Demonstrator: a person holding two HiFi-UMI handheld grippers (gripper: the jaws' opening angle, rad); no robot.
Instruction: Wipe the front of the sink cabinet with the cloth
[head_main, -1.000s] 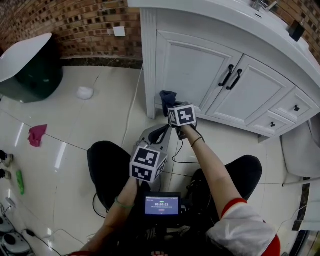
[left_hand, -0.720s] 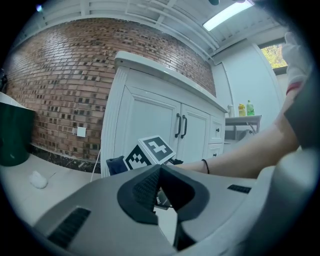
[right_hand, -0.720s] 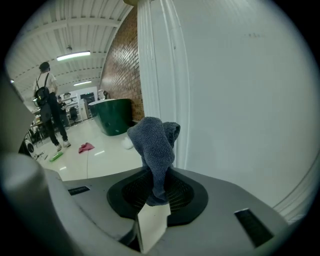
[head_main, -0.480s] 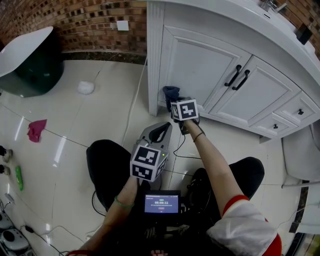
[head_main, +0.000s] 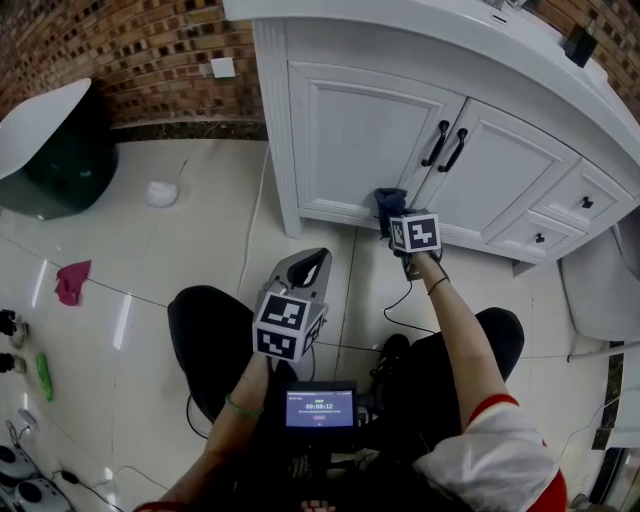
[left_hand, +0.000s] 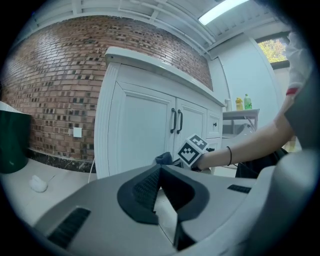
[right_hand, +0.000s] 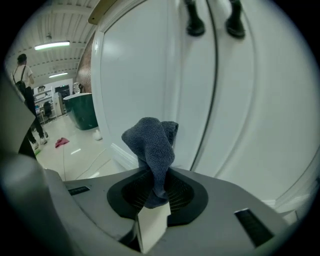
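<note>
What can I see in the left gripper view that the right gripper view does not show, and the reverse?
Only the left gripper view: two bottles on a shelf, the marker cube of the right gripper, and the person's arm that holds it.
Only the right gripper view: the right claw shut on the blue cloth, a pink rag on the floor, and a person standing far off.
Both: the white cabinet, its black door handles, and the cloth.

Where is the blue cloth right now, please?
In the head view, the cloth is clamped in the right gripper, low by the cabinet front, below the door handles.
</note>
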